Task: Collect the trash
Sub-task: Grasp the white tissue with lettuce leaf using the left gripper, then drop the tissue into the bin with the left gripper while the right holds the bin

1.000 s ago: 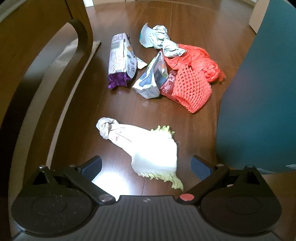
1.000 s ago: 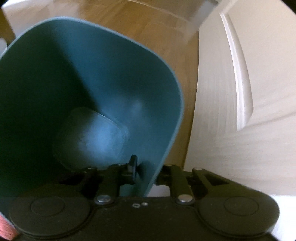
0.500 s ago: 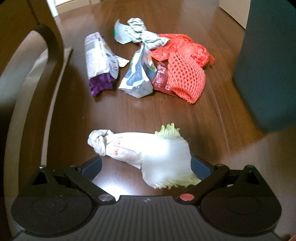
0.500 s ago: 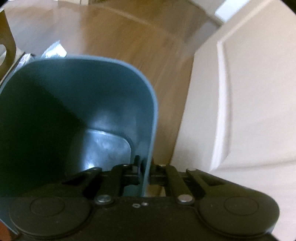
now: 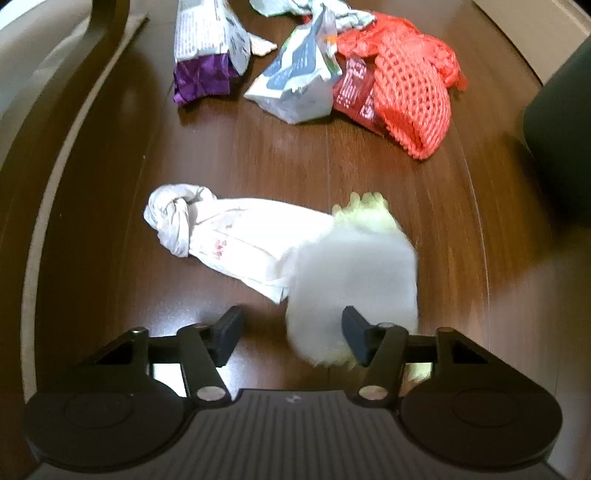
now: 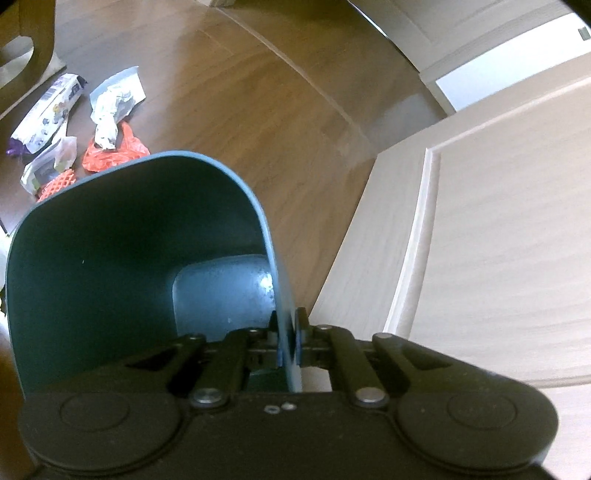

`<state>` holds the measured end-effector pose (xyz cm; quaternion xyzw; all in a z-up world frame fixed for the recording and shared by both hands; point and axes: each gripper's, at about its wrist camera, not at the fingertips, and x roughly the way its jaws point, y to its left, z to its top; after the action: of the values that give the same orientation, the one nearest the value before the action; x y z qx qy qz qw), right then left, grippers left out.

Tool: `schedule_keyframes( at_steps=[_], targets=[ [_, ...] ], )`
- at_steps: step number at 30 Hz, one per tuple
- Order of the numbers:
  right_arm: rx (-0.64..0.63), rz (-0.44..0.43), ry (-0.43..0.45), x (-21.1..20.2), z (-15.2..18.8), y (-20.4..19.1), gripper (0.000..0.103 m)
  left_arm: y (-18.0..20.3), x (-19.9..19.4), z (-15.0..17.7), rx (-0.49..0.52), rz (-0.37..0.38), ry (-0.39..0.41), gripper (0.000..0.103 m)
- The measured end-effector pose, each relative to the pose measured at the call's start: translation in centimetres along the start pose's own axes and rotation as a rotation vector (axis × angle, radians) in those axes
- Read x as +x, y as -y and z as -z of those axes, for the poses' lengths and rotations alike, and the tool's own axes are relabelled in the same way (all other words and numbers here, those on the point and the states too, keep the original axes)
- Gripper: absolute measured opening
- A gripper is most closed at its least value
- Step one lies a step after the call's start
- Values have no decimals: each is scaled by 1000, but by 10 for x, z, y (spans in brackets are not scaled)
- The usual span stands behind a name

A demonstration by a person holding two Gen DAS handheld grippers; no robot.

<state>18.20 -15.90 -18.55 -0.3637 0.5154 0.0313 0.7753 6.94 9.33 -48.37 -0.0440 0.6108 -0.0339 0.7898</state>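
A white cabbage piece with a green frilly edge (image 5: 354, 273) lies on the brown floor beside a knotted white plastic bag (image 5: 221, 232). My left gripper (image 5: 291, 334) is open low over the floor, and the cabbage's near end lies between its fingers. Farther off lies a pile: a purple-and-white wrapper (image 5: 207, 48), a white-blue pouch (image 5: 299, 81), a red mesh net (image 5: 413, 96). My right gripper (image 6: 288, 339) is shut on the rim of the teal trash bin (image 6: 140, 236), which looks empty inside. The pile also shows in the right wrist view (image 6: 70, 122).
A wooden chair leg (image 5: 107, 26) curves at the upper left. The bin's dark side (image 5: 561, 122) stands at the right of the left wrist view. A pale wooden door (image 6: 480, 240) is close on the right of the bin.
My left gripper has moved forward and down to the cabbage, and its fingers have narrowed around its near end. My right gripper has tilted and shifted the bin, so the trash pile now shows beyond it.
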Motion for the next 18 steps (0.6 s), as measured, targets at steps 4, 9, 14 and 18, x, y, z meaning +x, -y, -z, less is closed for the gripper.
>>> schedule_keyframes(
  at_steps=[4,9,14,18],
  targets=[
    [15,-6,-2,-1,3,-3,5,4,-2,-5,-46,25,0,26],
    [30,-23,24,-6,4,4,6,5,-15,-1,-52,42,30,8],
    [27,-49,57,-9,4,8,6,3,-34,-1,-78,34,45,6],
    [12,-64,76,-10,3,7,5,4,-61,-8,-66,29,91,6]
  ],
)
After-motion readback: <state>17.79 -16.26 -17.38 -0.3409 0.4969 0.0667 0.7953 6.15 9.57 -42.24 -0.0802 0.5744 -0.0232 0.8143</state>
